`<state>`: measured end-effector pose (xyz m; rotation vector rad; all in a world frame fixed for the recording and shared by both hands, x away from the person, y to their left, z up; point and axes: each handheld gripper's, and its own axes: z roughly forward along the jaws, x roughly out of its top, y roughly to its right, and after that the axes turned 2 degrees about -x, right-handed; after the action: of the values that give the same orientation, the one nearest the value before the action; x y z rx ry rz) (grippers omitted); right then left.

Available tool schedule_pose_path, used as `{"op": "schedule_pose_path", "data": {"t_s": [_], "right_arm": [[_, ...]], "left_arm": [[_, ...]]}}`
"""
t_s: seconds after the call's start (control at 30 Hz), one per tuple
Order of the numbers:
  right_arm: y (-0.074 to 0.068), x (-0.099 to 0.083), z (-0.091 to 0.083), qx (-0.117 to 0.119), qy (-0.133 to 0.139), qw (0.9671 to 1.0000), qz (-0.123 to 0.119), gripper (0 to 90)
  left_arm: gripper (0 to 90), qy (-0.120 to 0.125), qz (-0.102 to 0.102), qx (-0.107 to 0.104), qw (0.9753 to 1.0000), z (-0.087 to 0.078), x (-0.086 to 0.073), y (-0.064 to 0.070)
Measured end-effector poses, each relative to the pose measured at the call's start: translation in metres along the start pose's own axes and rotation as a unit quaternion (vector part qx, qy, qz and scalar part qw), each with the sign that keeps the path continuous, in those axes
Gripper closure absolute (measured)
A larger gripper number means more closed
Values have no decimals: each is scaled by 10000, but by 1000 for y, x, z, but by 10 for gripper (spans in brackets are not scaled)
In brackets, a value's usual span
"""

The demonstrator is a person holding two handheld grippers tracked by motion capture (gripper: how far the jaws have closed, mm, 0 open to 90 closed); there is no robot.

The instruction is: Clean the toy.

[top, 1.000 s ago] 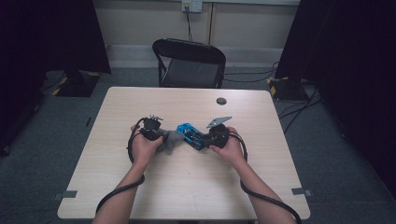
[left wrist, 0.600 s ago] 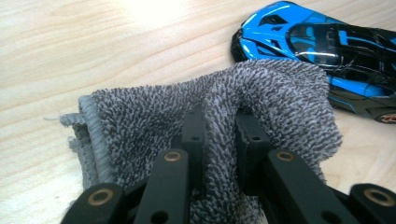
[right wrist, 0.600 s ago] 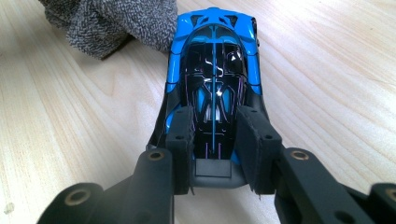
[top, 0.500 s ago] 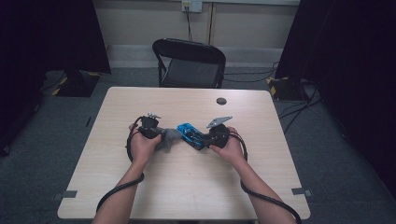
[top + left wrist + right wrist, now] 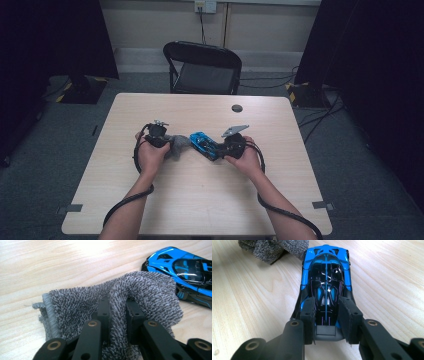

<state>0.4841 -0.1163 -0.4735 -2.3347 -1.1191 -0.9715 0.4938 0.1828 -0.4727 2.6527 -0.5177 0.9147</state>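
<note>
the left gripper (image 5: pixel 117 312) is pinching a fold of the grey cloth (image 5: pixel 112 297), its jaws closed on the nap, and the cloth is bunching up around them while its lower edge is resting on the table. in the high view the left gripper (image 5: pixel 159 136) is sitting just left of the table's middle, with the cloth (image 5: pixel 176 145) hanging between it and the car.

the blue toy car (image 5: pixel 204 145) is lying just right of that, on the wood, its long axis running from the cloth towards the right gripper (image 5: pixel 231 146). the right gripper (image 5: pixel 327 312) is clamping the car (image 5: pixel 325 277) across its rear end, jaws closed on the body, so the nose is pointing away towards the cloth (image 5: pixel 272 248). the cloth's far edge is appearing to touch the car's front corner (i cannot tell whether it is pressing or only brushing).

so the coming wipe is looking like a short rightward push of the cloth along the car's length, the left hand doing the travelling.

the wooden table (image 5: pixel 200 210) is otherwise carrying a small dark disc (image 5: pixel 237 108) near its far edge. a black folding chair (image 5: pixel 202 67) is standing behind it, on grey carpet, with dark curtains at both sides.
</note>
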Motion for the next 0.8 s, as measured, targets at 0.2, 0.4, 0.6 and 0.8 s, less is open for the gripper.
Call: {"op": "schedule_pose_path", "data": {"t_s": [0.2, 0.4, 0.6, 0.8], "right_arm": [[0, 0, 0, 8, 3, 10000, -10, 670], [0, 0, 0, 13, 12, 10000, -12, 669], [0, -1, 0, 18, 30, 10000, -12, 665], [0, -1, -1, -5, 0, 10000, -29, 659]], "left_arm": [[769, 63, -142, 61, 9999, -5, -2, -8], [770, 12, -124, -146, 9998, -10, -5, -6], [770, -5, -14, -358, 9994, -20, -15, 1], [769, 14, 136, -689, 9975, -29, -30, 15]]}}
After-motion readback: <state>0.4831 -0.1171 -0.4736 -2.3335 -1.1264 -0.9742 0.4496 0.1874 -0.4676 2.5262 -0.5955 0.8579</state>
